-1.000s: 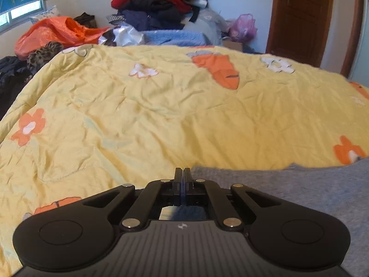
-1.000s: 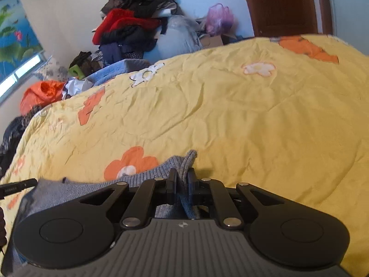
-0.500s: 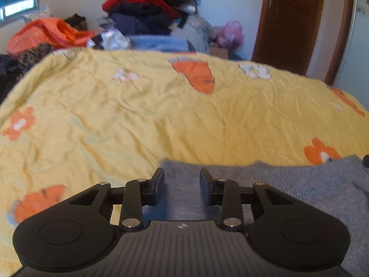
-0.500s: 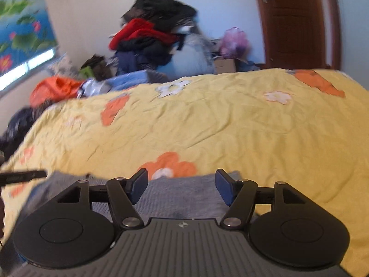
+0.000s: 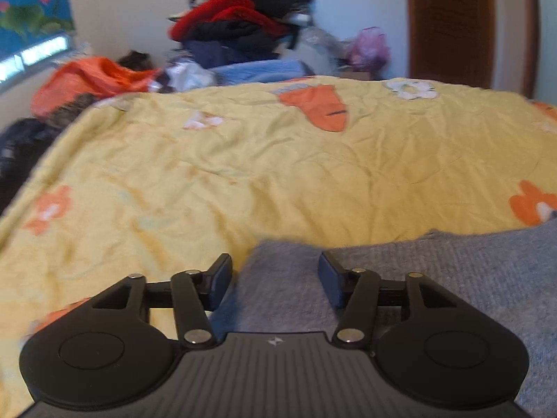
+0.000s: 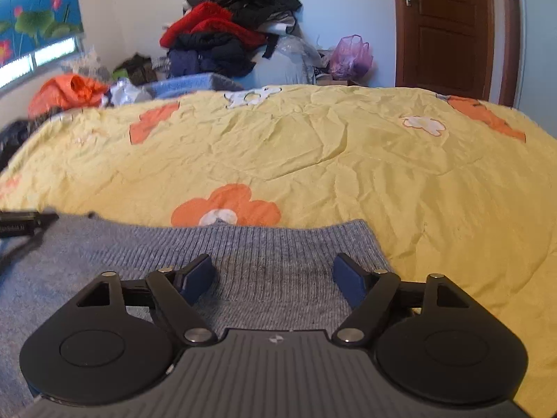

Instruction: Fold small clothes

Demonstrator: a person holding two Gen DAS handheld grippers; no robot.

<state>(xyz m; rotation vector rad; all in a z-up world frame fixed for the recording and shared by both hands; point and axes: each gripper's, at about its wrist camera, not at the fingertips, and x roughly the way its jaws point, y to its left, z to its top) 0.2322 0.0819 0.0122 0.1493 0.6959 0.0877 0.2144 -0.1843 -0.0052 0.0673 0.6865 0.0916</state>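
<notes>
Left wrist view: left gripper [image 5: 275,278] spread wide, gripping nothing, over near left corner of grey knit garment [image 5: 452,278], spread flat on yellow flowered quilt [image 5: 243,174]. Right gripper [image 6: 275,280] equally wide, empty, above ribbed far edge; contact with fabric possibly none, hard to judge.

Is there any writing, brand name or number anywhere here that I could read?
No readable words or numbers.
Left gripper: small white emblem on its body, a logo, no letters.
Right gripper: same emblem.
Dark bar at the left edge, right view: faint marks, too blurred to read.
</notes>
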